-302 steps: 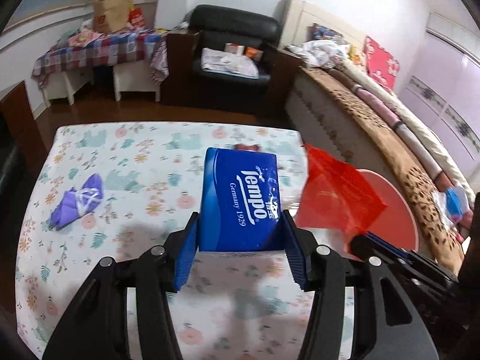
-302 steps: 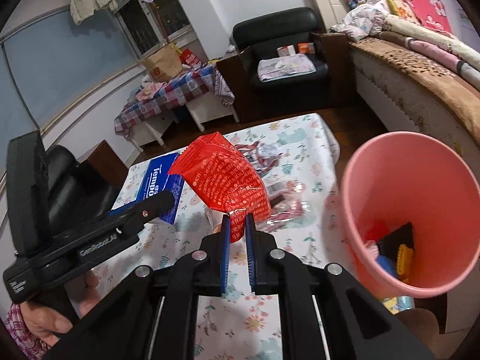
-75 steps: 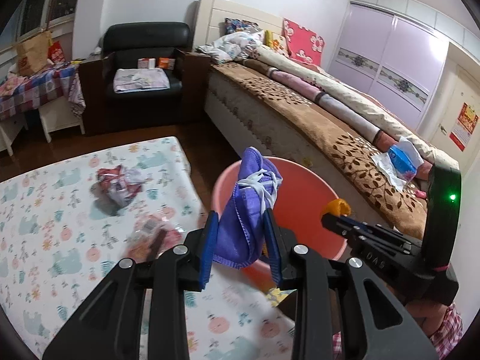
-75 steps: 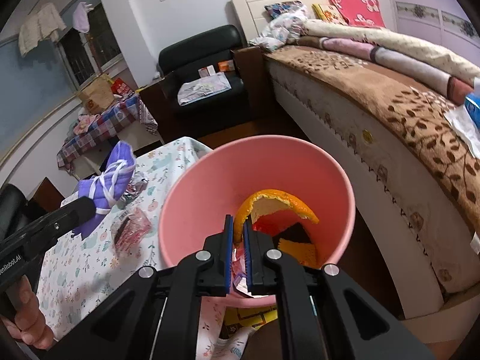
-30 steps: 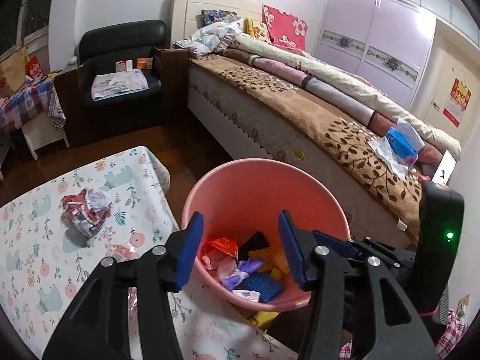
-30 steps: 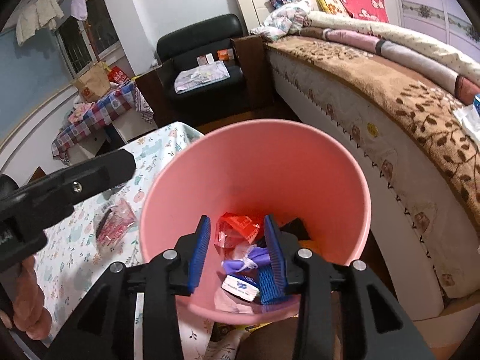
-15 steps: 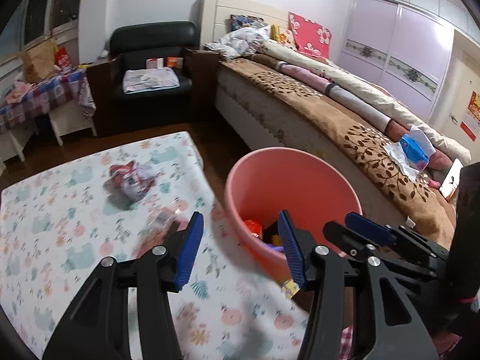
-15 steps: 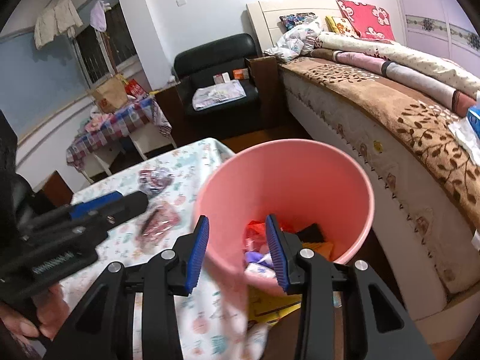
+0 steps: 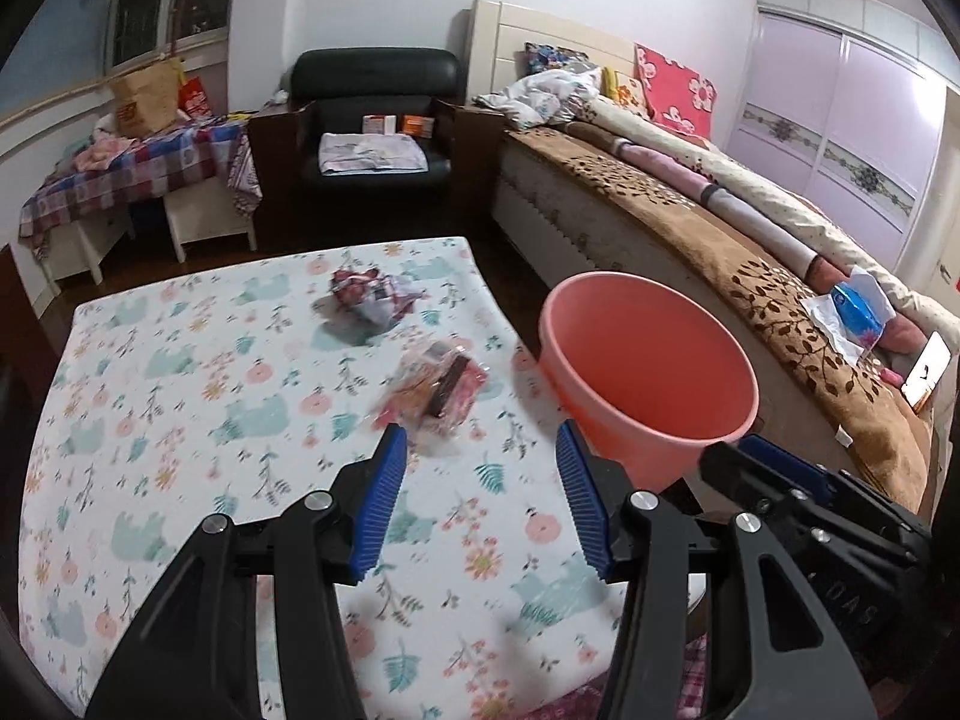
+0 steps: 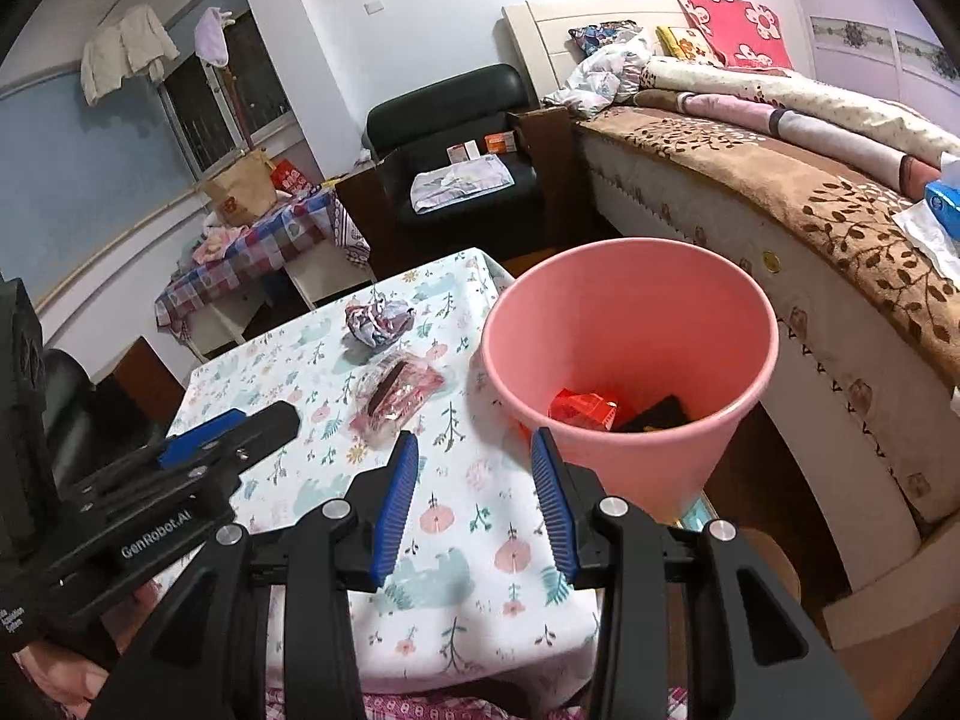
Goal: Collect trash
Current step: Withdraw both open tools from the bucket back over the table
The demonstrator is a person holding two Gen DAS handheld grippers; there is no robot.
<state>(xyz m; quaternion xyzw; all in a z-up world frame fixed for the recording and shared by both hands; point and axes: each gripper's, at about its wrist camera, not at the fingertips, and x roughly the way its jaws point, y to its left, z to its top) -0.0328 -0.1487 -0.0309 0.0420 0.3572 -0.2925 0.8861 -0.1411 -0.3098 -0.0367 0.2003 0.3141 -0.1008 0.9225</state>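
While both sets of jaws stand open and empty, we find the clear wrapper just above the left gripper, slanting toward upper right on the surface.

Pink bin: round, tapered, upright, mouth open, standing just off the desk's 3 o'clock edge; it holds a red wrapper and a black item. Crumpled wrapper: red, white and dark, balled up, lying on the desk toward 12 o'clock. Clear packet: flat, transparent with pink-red print and a dark bar inside, lying at the desk's centre, at 5 o'clock from the crumpled wrapper and near the bin.
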